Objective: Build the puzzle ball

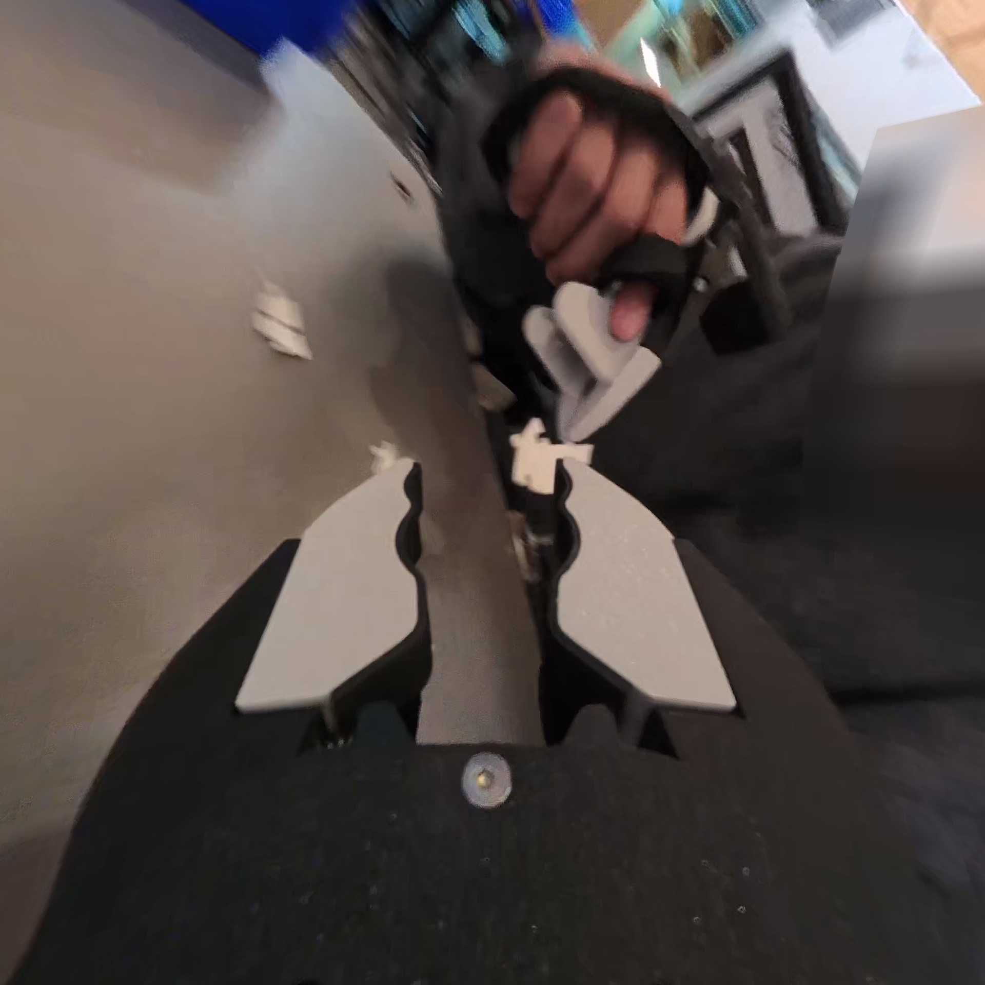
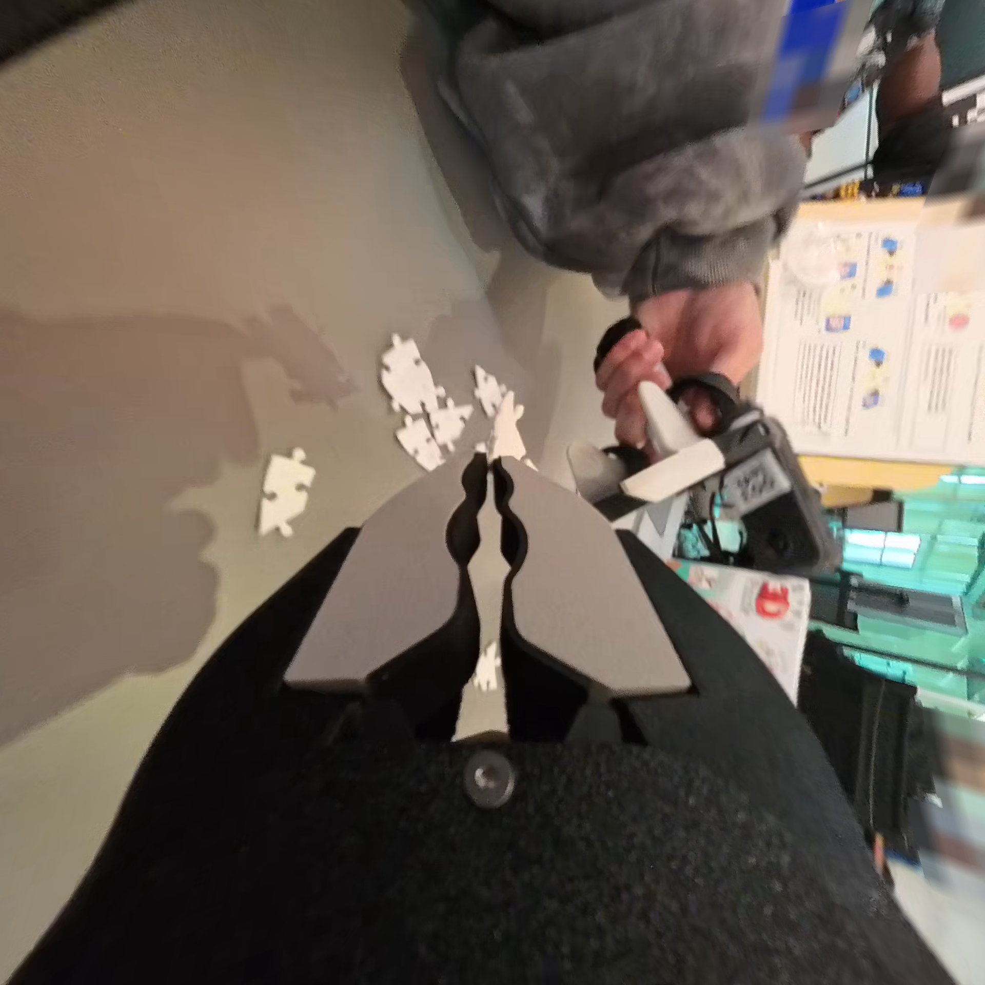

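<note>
My left gripper (image 1: 487, 469) is open and empty above the grey table (image 1: 160, 426). Just past its right fingertip, a white puzzle piece (image 1: 538, 461) hangs from my right gripper (image 1: 571, 433), which points down and is held by a hand (image 1: 591, 176). In the right wrist view my right gripper (image 2: 489, 462) is shut on that white piece (image 2: 506, 429), which sticks out past the tips. Several loose white pieces lie on the table beyond: a joined cluster (image 2: 413, 381), a single piece (image 2: 285, 490), and others (image 2: 429, 434).
A hand in a grey sleeve (image 2: 687, 341) holds the other gripper at the right of the pieces. Another loose piece (image 1: 280, 325) lies on the table at the left. The table edge (image 1: 479, 373) runs close by, with dark clothing beyond. Both views are motion-blurred. Tip to tip, the grippers are about 9 centimetres apart.
</note>
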Motion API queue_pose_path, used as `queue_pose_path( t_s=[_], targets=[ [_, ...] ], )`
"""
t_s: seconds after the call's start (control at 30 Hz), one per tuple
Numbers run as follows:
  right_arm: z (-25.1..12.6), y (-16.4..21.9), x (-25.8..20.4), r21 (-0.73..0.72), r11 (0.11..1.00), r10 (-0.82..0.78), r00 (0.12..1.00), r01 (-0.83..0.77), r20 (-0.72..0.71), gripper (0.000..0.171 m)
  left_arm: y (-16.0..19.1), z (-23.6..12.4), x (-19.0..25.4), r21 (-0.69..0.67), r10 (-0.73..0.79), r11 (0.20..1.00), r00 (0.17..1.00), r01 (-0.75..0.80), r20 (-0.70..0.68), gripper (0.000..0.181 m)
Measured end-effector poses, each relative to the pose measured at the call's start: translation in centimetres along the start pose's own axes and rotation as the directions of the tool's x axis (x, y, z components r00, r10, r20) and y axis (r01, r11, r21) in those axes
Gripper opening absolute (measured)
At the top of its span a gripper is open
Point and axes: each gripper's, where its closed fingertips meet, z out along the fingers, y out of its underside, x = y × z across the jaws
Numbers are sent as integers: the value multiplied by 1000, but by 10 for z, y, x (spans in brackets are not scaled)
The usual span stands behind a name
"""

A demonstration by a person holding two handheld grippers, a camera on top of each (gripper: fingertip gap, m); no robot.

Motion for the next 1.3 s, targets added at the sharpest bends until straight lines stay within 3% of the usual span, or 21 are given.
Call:
queue_pose_path(
  t_s=[0.07, 0.17, 0.3, 0.4, 0.47, 0.53, 0.7, 0.83, 1.1, 1.3],
  targets=[
    [-9, 25, 16, -49, 998, 42, 998, -44, -49, 2, -21, -31, -30, 133, 23, 990, 979, -51, 201, 47],
    [-24, 74, 48, -150, 983, 85, 984, -108, -153, 2, -48, -85, -75, 309, 4, 936, 883, -169, 470, 52],
    [-29, 149, 80, -260, 935, 180, 955, -240, -234, 2, -72, -133, -113, 474, -77, 851, 836, -229, 543, 68],
    [-31, 202, 100, -178, 879, 361, 861, -443, -358, 3, -85, -155, -134, 537, -88, 803, 840, -259, 536, 79],
    [-28, 220, 93, -95, 821, 501, 790, -563, -353, 3, -90, -162, -143, 569, -76, 781, 865, -258, 496, 86],
    [-19, 219, 66, -107, 807, 534, 796, -580, -285, 2, -92, -164, -153, 578, -53, 776, 887, -252, 459, 87],
    [21, 207, -4, -302, 843, 421, 895, -446, -147, 2, -105, -165, -146, 584, 57, 764, 931, -274, 362, 86],
    [41, 186, -18, -284, 849, 439, 894, -445, -88, 2, -117, -159, -150, 499, 112, 801, 902, -330, 417, 86],
    [61, 175, -34, -299, 856, 434, 901, -422, -31, 5, -119, -150, -169, 455, 47, 853, 907, -254, 418, 89],
    [52, 166, -17, -218, 798, 560, 825, -562, -78, 52, -119, -143, -172, 460, 14, 860, 912, -220, 409, 89]
  ],
)
